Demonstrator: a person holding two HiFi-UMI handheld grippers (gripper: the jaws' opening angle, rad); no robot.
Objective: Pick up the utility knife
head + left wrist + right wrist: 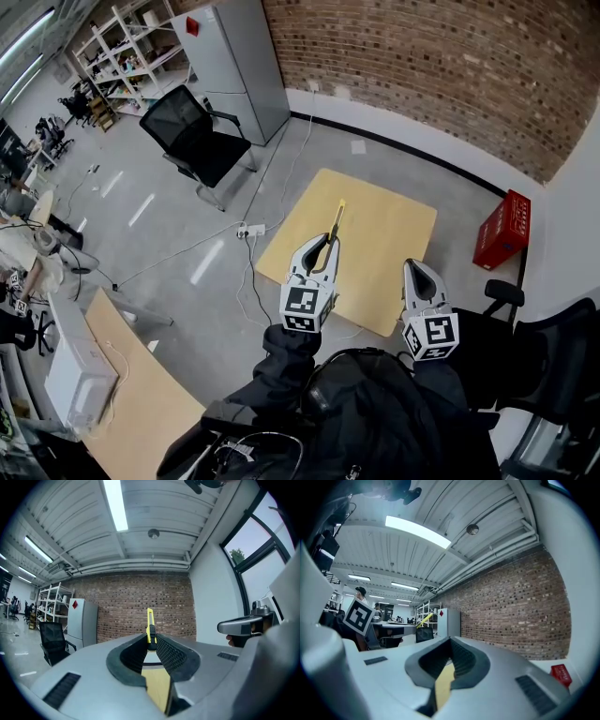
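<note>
Since the knife (336,223) is already off the table (398,234), stage: pick-up made, as we judge it; the grip is on and the lift is done.
Left tongs (325,247): closed about halfway onto the knife; the ribbed pads (172,654) press on its dark body from both sides.
Knife, position: clamped at the jaw tips, yellow end sticking out forward past them, roughly in line with the tongs.
Knife, height: the left gripper view shows it against the brick wall (131,606), with the table top visible only down through the gap in the jaws. We read it as held well clear of the table.
Right tongs (413,268): jaw tips drawn together and nothing between them. They take no part in the grip.
Right tongs, place: beside the left tongs, apart from them, over the near edge of the table.
Cross-check: the right gripper view catches a yellow sliver of the knife off to the left, beyond the marker cube (358,616) of the left tongs.
Table: we see nothing else lying on it in the head view.
Left to do: little or nothing for the pick-up itself, only keeping the hold steady.
Risk: the grip sits near the tips, so we judge that the knife could pivot if it is bumped.
</note>
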